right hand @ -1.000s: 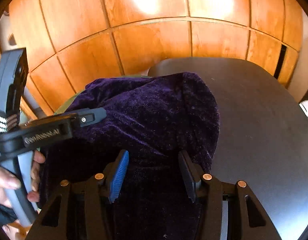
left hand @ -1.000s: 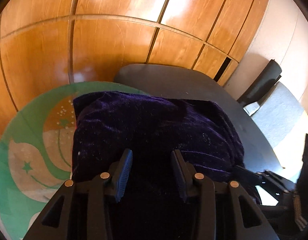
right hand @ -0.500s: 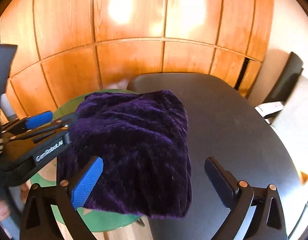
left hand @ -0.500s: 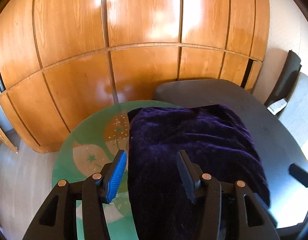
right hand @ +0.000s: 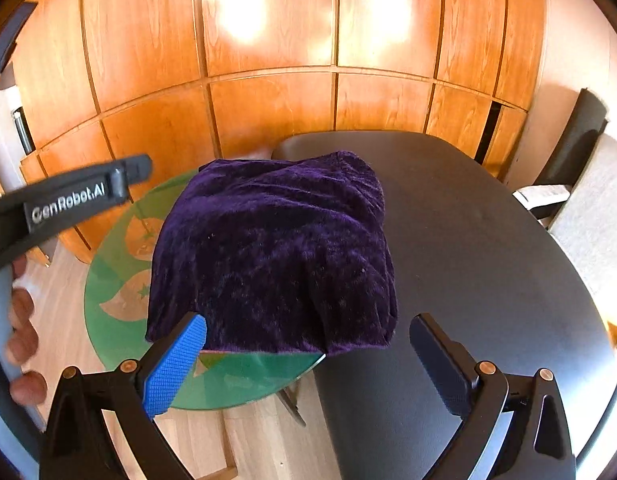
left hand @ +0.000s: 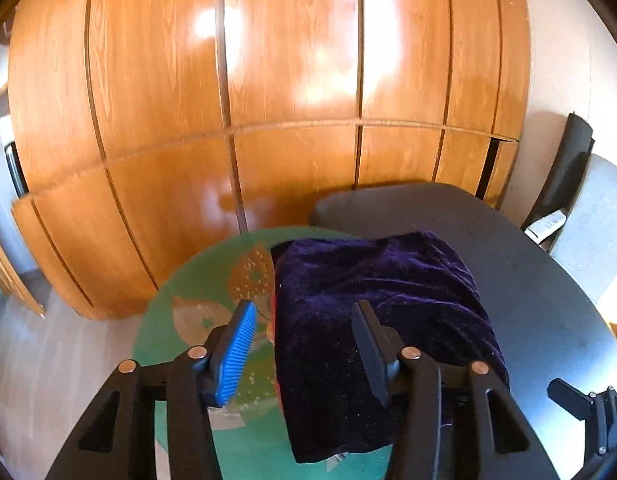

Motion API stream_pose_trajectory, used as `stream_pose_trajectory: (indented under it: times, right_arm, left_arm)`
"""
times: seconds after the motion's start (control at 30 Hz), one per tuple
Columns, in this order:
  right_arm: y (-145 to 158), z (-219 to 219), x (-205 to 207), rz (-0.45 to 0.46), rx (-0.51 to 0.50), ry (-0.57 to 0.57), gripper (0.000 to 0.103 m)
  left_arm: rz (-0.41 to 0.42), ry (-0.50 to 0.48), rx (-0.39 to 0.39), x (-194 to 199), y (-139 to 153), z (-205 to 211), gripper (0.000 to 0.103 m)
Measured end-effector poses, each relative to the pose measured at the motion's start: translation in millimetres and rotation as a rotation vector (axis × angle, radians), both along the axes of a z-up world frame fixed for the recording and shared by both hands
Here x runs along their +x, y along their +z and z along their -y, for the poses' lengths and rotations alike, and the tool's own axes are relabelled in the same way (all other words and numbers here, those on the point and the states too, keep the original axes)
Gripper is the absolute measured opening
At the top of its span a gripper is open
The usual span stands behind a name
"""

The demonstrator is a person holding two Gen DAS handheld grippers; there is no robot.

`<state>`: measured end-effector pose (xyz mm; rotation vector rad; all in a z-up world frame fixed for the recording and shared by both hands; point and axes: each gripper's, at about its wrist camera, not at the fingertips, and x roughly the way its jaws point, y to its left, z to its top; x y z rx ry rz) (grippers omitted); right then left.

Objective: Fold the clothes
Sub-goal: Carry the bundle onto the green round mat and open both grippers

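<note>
Where both tables [right hand: 488,240] meet, folded purple cloth [right hand: 276,248] rests.

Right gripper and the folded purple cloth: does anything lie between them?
Nothing. In the right wrist view, the open right gripper hangs clear of the folded purple cloth.

Warm daylight fills both views. Soft glare patches bloom on the glossy wood panelling [left hand: 292,80] toward 12 o'clock. Fisheye bending bows its seams, and corners vignette to black. At 9 o'clock the right view shows motion blur.
</note>
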<state>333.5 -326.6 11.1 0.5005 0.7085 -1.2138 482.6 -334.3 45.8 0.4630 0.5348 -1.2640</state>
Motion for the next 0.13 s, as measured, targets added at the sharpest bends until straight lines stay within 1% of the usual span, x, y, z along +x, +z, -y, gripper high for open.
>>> stream_pose_trajectory:
  times: [0.07,0.13]
  right_arm:
    - [2.5,-5.2,-2.8,-0.002,-0.012,-0.016,0.103]
    - [7.6,-11.3,-5.2,0.002,-0.036,-0.034,0.103]
  left_arm:
    - [0.034,-0.002,-0.004,-6.2,2.6,-4.2,0.050]
    - [0.064,0.009,-0.027,-10.7,6.4,-9.6,0.050]
